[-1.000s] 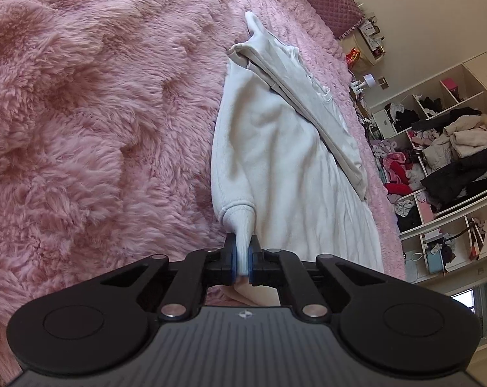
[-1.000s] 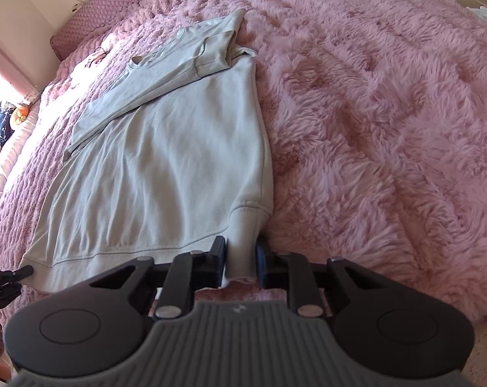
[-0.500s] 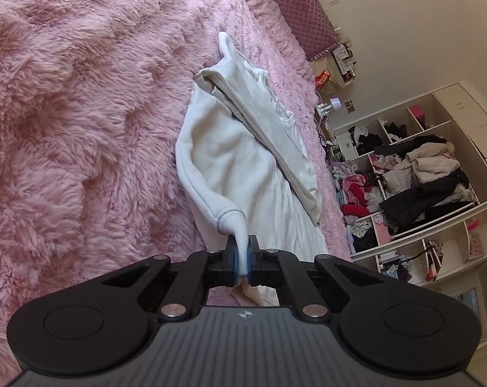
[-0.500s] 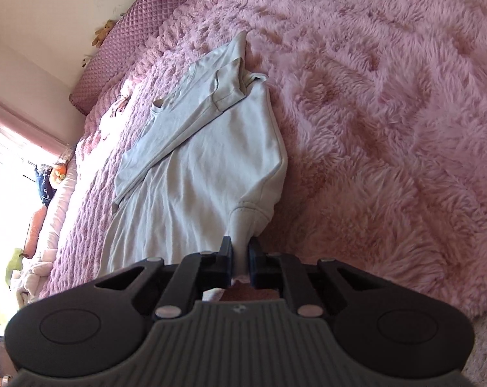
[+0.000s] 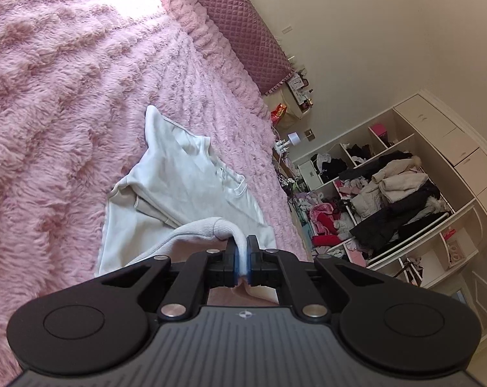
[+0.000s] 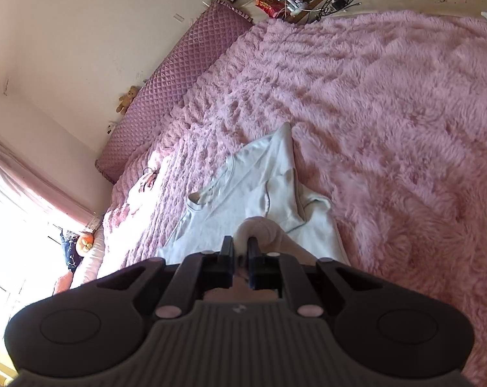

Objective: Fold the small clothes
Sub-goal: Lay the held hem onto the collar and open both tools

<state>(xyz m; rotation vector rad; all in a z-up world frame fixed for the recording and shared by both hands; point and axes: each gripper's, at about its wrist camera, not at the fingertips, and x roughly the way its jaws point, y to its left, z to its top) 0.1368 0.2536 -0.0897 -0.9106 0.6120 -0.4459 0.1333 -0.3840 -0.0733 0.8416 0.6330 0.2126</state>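
A white long-sleeved top (image 5: 191, 190) lies on the pink fluffy bed cover (image 5: 49, 113), its sleeves folded across the chest. My left gripper (image 5: 242, 258) is shut on one corner of the top's ribbed hem, lifted off the bed and curling toward the collar end. In the right wrist view the same top (image 6: 262, 187) shows, and my right gripper (image 6: 240, 251) is shut on the other hem corner, also raised. The lower part of the top hangs under both grippers and is mostly hidden.
A quilted mauve headboard (image 6: 178, 74) runs along the wall. A cluttered nightstand (image 5: 295, 103) and open shelves full of clothes (image 5: 388, 193) stand past the bed's edge. A bright window with a pink curtain (image 6: 24, 187) is at the left.
Both grippers have lifted the hem corners off the bed and carried them toward the collar end. The body of the top is doubling over itself.
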